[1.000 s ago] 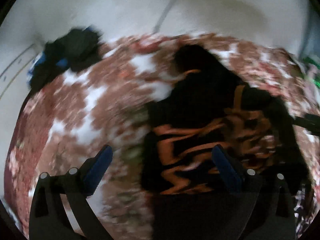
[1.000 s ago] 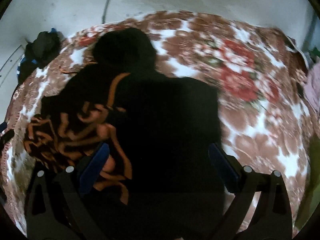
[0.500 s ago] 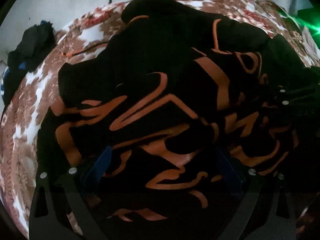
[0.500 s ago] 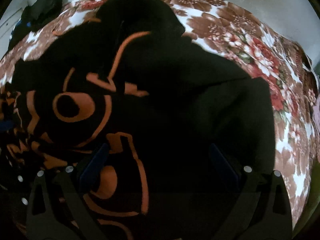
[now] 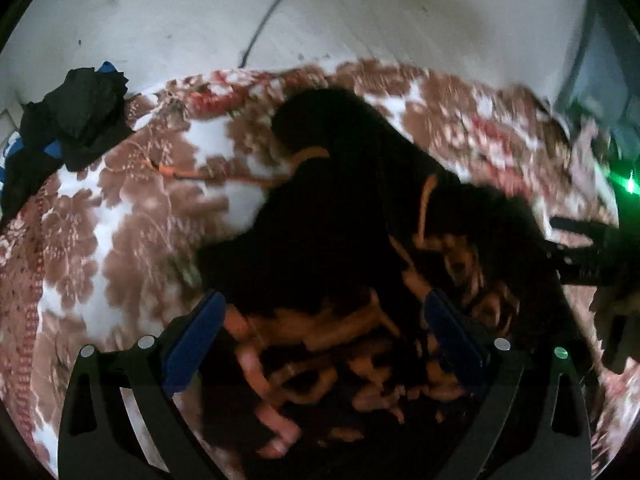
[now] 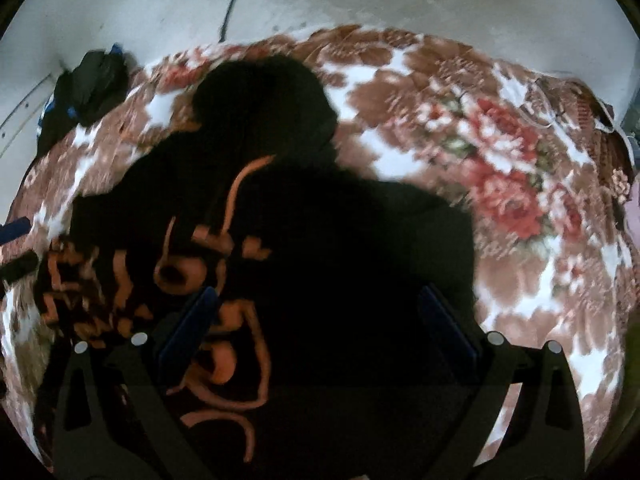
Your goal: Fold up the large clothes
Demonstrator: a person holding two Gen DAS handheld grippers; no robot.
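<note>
Two hand-held grippers, left (image 5: 320, 328) and right (image 6: 318, 320), gape wide and hold nothing. Half a second ago the hoodie (image 6: 304, 240) filled both views; now they have pulled back, and it lies rumpled ahead on the floral bed (image 6: 500, 184), so folding has barely begun. Blur hides its sleeves and hem.

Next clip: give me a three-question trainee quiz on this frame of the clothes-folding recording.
1. True or false: both grippers are open.
2. What does the black garment with orange print lie on: (a) bare floor, (b) floral blanket, (c) a chair?
3. What sits at the blanket's far left edge?

Key: 1 true: left gripper and right gripper both stand spread, gripping nothing. 2 b. 3 a dark clothes pile.
</note>
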